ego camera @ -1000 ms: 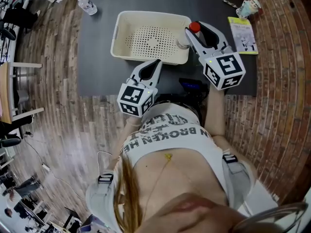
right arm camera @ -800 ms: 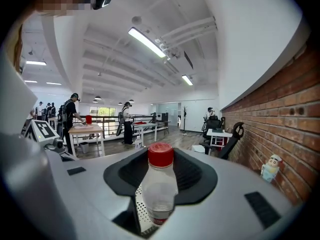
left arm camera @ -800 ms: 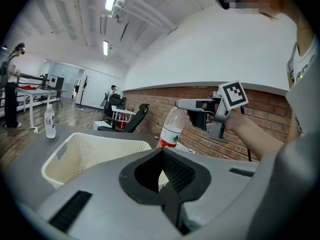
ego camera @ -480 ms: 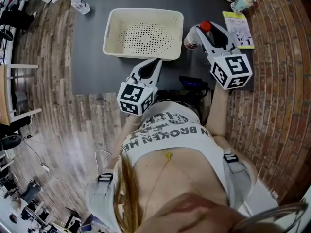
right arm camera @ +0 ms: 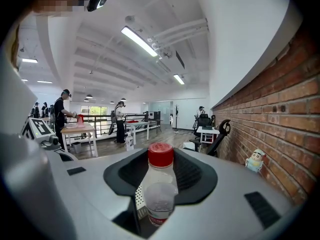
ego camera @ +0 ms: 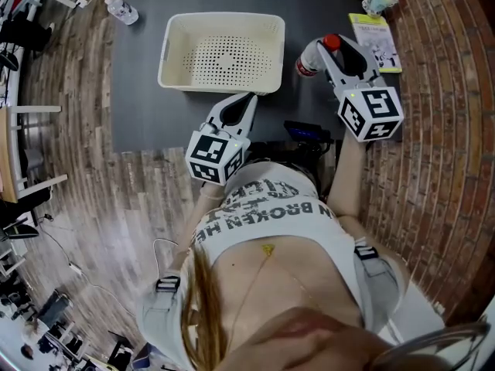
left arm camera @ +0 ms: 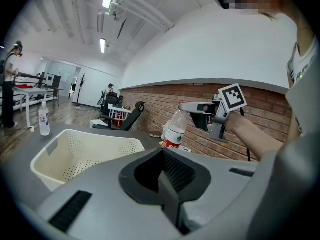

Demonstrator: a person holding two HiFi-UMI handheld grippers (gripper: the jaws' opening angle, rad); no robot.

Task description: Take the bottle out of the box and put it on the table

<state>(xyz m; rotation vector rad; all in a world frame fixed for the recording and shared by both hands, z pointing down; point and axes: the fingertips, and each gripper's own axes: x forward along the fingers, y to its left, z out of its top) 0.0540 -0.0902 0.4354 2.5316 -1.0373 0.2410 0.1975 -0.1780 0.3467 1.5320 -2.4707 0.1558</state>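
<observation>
Jaws of the right gripper (ego camera: 329, 49) are closed on the bottle (ego camera: 308, 62) near its red-capped top. The bottle is tilted and out of the box (ego camera: 224, 83), just beside the box's right wall, over the dark counter (ego camera: 147, 122). Base touching counter: cannot tell. The left gripper (ego camera: 246, 103) has its jaws together with nothing between them, tips near the box's front wall.

Below the cream perforated plastic basket (ego camera: 220, 83) in the head view, the person's white T-shirt (ego camera: 267, 222) carries grey capitals reading "IN BROKEN HE"; the line above seems folded and unreadable. Right of the basket, the print on the clear plastic bottle (ego camera: 308, 66) is too small to read.
</observation>
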